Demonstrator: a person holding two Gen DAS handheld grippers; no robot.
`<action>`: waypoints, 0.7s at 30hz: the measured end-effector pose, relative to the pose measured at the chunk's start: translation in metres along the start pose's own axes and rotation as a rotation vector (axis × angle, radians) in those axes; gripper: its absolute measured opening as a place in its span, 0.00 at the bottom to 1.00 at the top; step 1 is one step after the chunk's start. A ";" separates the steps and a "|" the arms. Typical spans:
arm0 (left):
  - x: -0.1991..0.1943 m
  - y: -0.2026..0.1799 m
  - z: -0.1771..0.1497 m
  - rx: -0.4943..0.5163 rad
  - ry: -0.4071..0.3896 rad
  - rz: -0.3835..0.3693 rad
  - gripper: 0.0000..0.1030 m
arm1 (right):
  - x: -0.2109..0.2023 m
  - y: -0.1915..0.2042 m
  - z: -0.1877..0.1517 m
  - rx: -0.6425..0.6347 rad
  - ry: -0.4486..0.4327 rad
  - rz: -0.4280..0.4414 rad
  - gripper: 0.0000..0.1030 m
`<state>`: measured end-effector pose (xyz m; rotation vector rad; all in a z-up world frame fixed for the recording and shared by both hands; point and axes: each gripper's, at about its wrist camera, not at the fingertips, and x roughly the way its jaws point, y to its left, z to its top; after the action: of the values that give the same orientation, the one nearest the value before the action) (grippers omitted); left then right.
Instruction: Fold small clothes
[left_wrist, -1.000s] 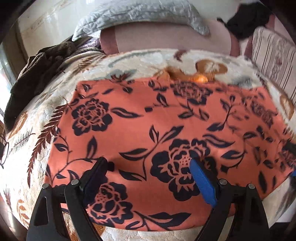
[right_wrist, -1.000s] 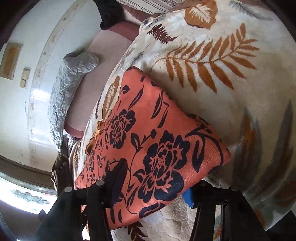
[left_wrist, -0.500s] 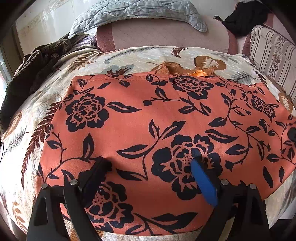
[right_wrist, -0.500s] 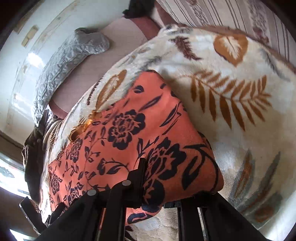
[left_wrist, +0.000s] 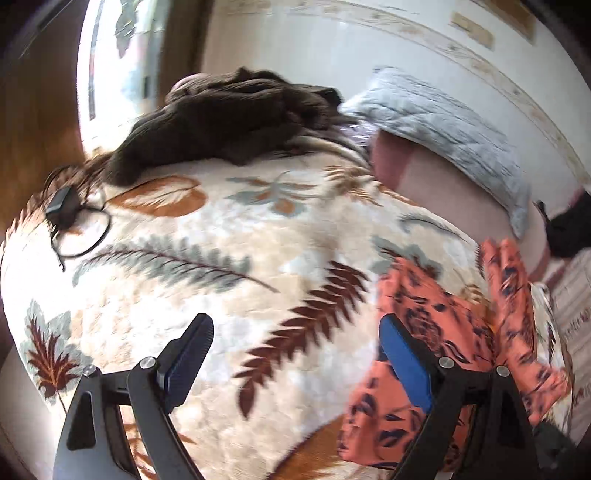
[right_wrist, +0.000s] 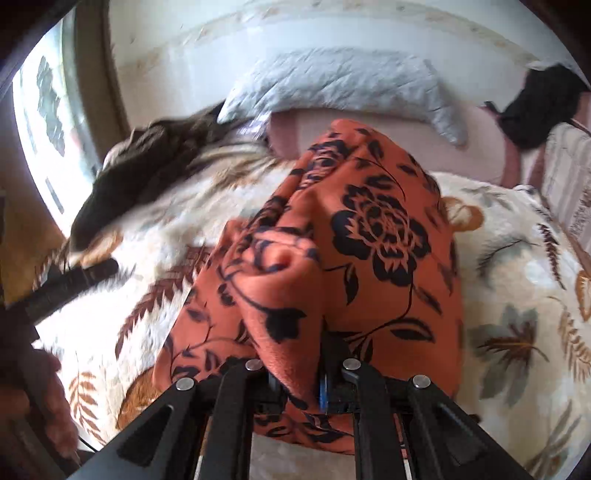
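The orange garment with black flowers (right_wrist: 369, 236) hangs bunched from my right gripper (right_wrist: 301, 384), which is shut on its edge and holds it up above the leaf-patterned blanket (right_wrist: 517, 295). In the left wrist view the garment (left_wrist: 443, 332) is at the right, partly lifted off the blanket (left_wrist: 221, 258). My left gripper (left_wrist: 295, 350) is open and empty, over bare blanket to the left of the garment.
A dark brown heap of clothes (left_wrist: 229, 114) lies at the blanket's far left. A grey quilted pillow (left_wrist: 443, 122) and pink bedding sit behind. A black charger with cable (left_wrist: 62, 206) lies at the left edge. A black garment (right_wrist: 539, 103) is at far right.
My right gripper has shut on the garment's edge and lifted it, bunching it. My left gripper has swung left off the garment and now faces bare blanket.
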<state>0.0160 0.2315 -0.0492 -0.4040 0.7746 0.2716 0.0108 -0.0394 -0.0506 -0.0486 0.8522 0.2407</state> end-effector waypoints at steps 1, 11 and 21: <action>0.012 0.015 -0.001 -0.032 0.022 0.034 0.89 | 0.026 0.011 -0.008 -0.034 0.073 0.006 0.11; 0.023 0.055 0.001 -0.139 0.096 -0.062 0.83 | -0.029 0.029 0.041 0.007 -0.079 0.096 0.10; 0.021 0.042 0.001 -0.081 0.104 -0.167 0.83 | 0.024 0.072 -0.030 -0.164 0.049 0.112 0.62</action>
<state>0.0147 0.2709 -0.0740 -0.5591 0.8280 0.1269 -0.0126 0.0311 -0.0850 -0.1610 0.8835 0.4156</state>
